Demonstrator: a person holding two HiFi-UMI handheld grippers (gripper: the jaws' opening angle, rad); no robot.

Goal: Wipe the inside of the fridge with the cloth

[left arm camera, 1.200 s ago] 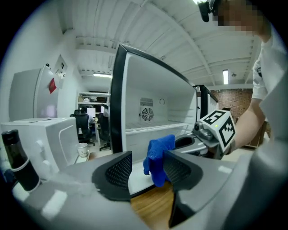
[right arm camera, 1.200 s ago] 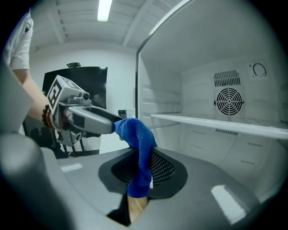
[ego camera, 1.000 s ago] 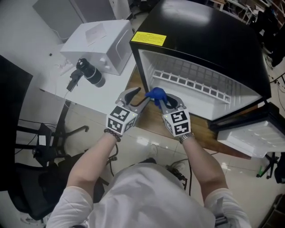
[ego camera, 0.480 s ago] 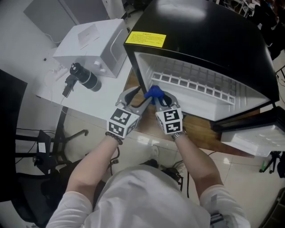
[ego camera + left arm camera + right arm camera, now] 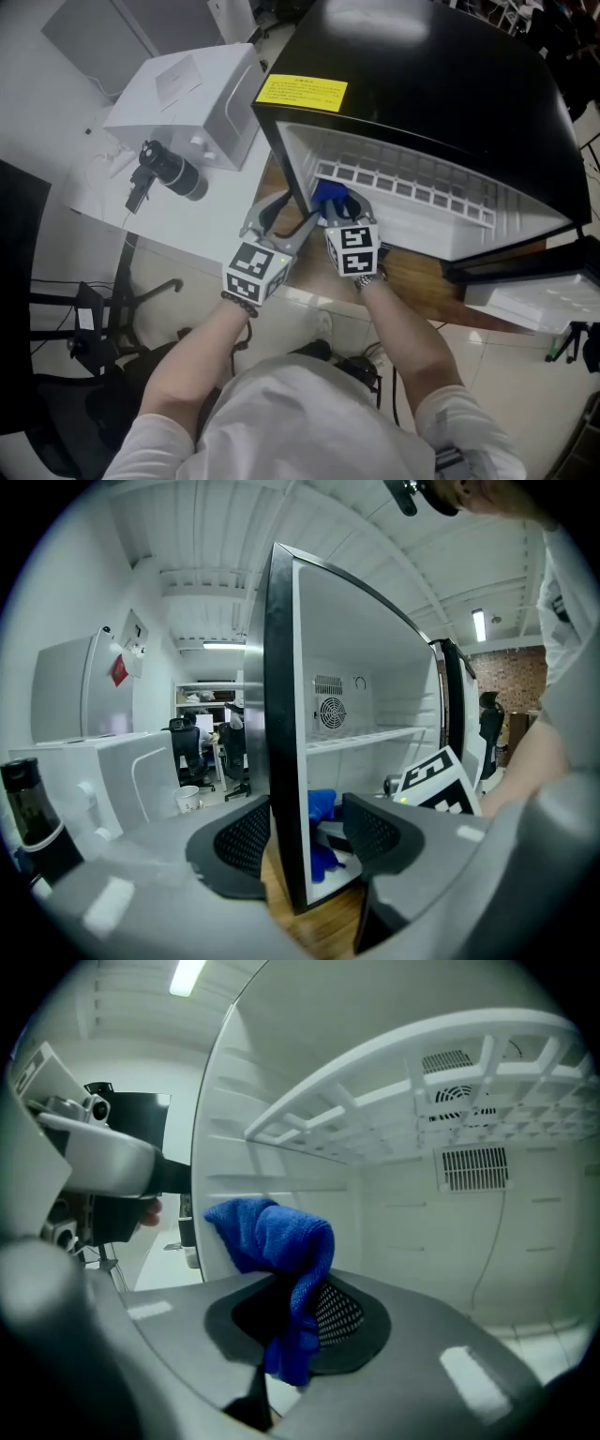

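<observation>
Cloth [image 5: 330,197] clamped in right gripper [image 5: 339,210] jaws, just inside fridge [image 5: 422,84] at frame centre — wiping seemingly not begun; left gripper [image 5: 286,212] jaws, just opening, stand apart astride the fridge's side wall.

A white desk [image 5: 202,220] stands at the left on a pale, glossy tiled floor [image 5: 309,305], with a black office chair [image 5: 89,323] beside it. A white box [image 5: 183,89] and a black cylinder [image 5: 173,173] rest on the desk. Overhead, a ribbed white ceiling [image 5: 216,536] carries a lit tube lamp [image 5: 480,625]. A brick wall [image 5: 511,672] shows at the far right.
</observation>
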